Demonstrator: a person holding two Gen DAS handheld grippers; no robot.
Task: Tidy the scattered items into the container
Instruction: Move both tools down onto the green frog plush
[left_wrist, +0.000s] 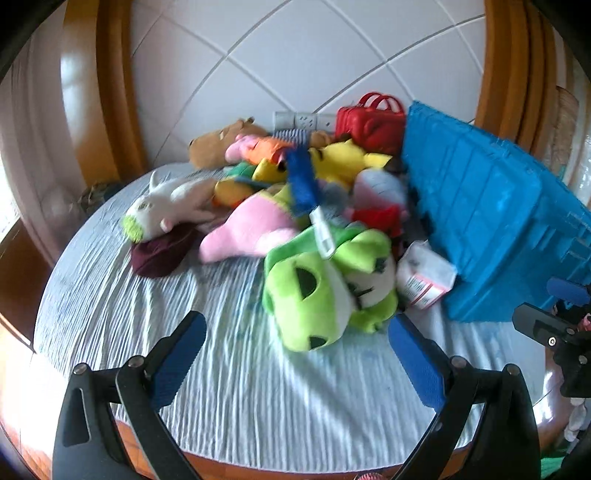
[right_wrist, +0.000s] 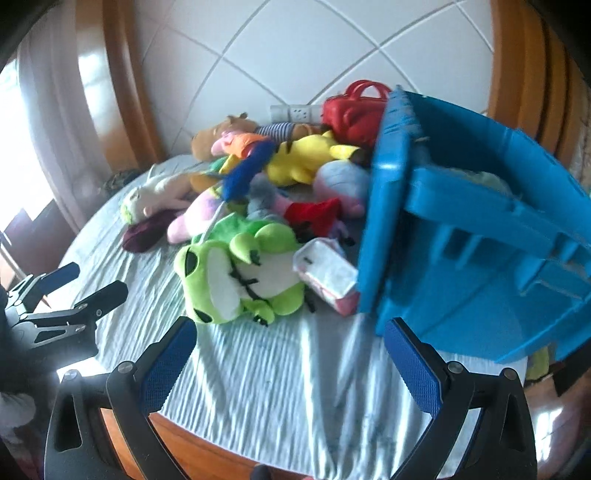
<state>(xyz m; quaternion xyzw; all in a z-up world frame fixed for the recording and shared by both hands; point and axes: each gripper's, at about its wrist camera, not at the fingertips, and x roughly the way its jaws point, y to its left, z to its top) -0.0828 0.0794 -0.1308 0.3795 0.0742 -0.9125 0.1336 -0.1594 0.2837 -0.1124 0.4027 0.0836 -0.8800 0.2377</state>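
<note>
While both tools hang low over the near edge of the bed, neither is closed on anything: the left gripper (left_wrist: 297, 354) is spread wide with only sheet (left_wrist: 229, 369) between its pads, and the right gripper (right_wrist: 290, 358) is spread just as wide, likewise empty. Each is seen at the margin of the other's view.

Just ahead of the left gripper a green frog (left_wrist: 328, 291) is lying on its side; a white packet (left_wrist: 424, 275) is wedged between it and the blue bin (left_wrist: 491, 218). The bin is tipped over on the right of the bed, its mouth turned up and away in the right view; something pale is glimpsed inside, too blurred to name.

Progress, as judged: most items are outside the bin, heaped against its left wall, so the bulk of the tidying is left.

Count, as far as blur allows:
- bin: one
- frog: one
- packet: one
- pink plush (left_wrist: 255, 225): one
- white plush (left_wrist: 170, 206): one
- yellow plush (left_wrist: 343, 158): one
- brown plush (left_wrist: 221, 142): one
- red bag (left_wrist: 369, 120): one
- dark cap (left_wrist: 159, 251): one
- further soft toys in the heap: several, not separable.
</note>
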